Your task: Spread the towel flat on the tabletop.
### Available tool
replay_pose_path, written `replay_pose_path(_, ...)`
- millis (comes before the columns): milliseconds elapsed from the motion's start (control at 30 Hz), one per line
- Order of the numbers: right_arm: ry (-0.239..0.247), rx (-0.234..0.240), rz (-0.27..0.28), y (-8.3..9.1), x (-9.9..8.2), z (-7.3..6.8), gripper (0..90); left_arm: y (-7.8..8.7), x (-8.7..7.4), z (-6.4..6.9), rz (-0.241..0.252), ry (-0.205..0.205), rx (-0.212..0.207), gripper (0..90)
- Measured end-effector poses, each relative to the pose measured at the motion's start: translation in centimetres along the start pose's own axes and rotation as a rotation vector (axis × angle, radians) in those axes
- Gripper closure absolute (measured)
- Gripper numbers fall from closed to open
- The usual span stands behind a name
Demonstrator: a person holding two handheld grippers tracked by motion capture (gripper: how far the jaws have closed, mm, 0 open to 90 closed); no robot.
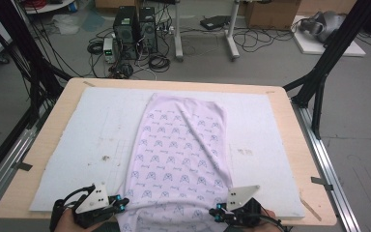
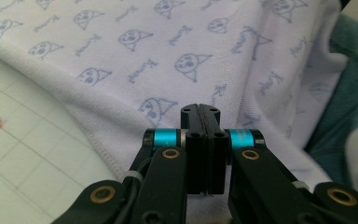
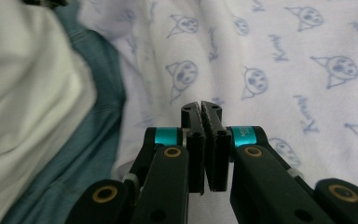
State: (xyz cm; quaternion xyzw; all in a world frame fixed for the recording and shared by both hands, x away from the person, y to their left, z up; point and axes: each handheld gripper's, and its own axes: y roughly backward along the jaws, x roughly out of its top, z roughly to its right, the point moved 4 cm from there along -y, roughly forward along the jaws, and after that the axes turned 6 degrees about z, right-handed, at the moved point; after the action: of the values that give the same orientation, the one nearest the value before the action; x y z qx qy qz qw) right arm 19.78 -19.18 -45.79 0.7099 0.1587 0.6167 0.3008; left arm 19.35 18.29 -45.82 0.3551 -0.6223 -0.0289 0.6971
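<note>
Wooden table (image 1: 290, 125) with a pale blue-white mat (image 1: 101, 130) covering most of its top; faint grid lines on the mat show in the left gripper view. On the mat lies a lilac cloth (image 1: 181, 154) printed with small cat faces and script, stretched lengthwise from the far middle of the mat down to the near edge, where it spills over toward the person. A long crease runs diagonally through its upper half. The near end of the cloth is bunched between the 2 grippers. Left gripper (image 1: 121, 203) sits at the near-left corner of the cloth, held in a hand at the bottom edge of the high view, grey 3-cornered plate on top. Its jaws are pressed together in the left gripper view (image 2: 200, 109), tips right at the cloth just inside the stitched hem; whether any fabric is caught between them cannot be told. Right gripper (image 1: 216, 212) sits at the near-right corner, also in a hand, plate on top. Its jaws are likewise pressed together (image 3: 201, 106), tips against the printed cloth; a pinch of fabric cannot be confirmed. Teal and white fabric shows beside the cloth in both gripper views. Beyond the table: floor with 2 computer towers (image 1: 135, 31) and cables.
</note>
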Motion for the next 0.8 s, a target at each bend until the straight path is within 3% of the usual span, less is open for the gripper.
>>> replay_pose_path(67,0.023,0.008,-0.007,1.0,-0.1,-1.0,88.9,0.8,0.0,1.2,-0.009,-0.001,-0.001,89.8)
replay_pose_path(133,0.047,0.053,0.007,1.8,0.1,-1.9,88.2,1.5,-0.2,2.0,-0.014,0.007,0.011,88.5)
replay_pose_path(200,0.046,0.084,0.024,2.2,0.5,-2.2,81.8,1.6,-0.2,1.8,-0.019,0.003,0.04,76.2)
replay_pose_path(233,0.035,0.083,0.059,2.4,0.8,-1.9,76.3,1.5,0.0,1.3,-0.011,0.011,0.054,70.2)
replay_pose_path(300,-0.01,0.04,0.113,2.6,1.6,-0.7,65.6,0.9,0.6,0.0,0.009,0.018,0.06,67.2)
replay_pose_path(433,-0.036,-0.077,0.065,1.8,2.3,2.7,57.5,-2.0,1.7,-3.1,0.004,0.034,0.068,55.7)
replay_pose_path(533,-0.081,-0.099,0.049,0.2,2.2,5.1,56.8,-4.1,1.6,-4.6,-0.037,0.046,0.077,50.1)
replay_pose_path(567,-0.095,-0.099,0.034,-0.4,2.1,5.7,56.6,-4.7,1.4,-4.9,-0.068,0.046,0.075,50.4)
replay_pose_path(600,-0.097,-0.111,0.009,-1.0,1.9,6.1,56.7,-4.9,1.3,-5.1,-0.039,0.064,0.052,51.6)
replay_pose_path(633,-0.095,-0.116,-0.019,-1.7,1.5,6.5,58.0,-4.9,1.3,-5.2,-0.033,0.071,0.054,60.4)
replay_pose_path(700,-0.105,-0.122,-0.041,-2.4,1.0,6.8,69.6,-4.9,1.4,-5.3,-0.033,0.083,0.065,71.1)
replay_pose_path(767,-0.136,-0.121,-0.012,-2.3,0.9,7.1,87.0,-4.9,1.4,-5.1,-0.041,0.057,0.08,82.0)
replay_pose_path(800,-0.136,-0.116,-0.007,-2.3,0.9,7.2,87.7,-4.8,1.4,-5.0,-0.041,0.056,0.087,84.5)
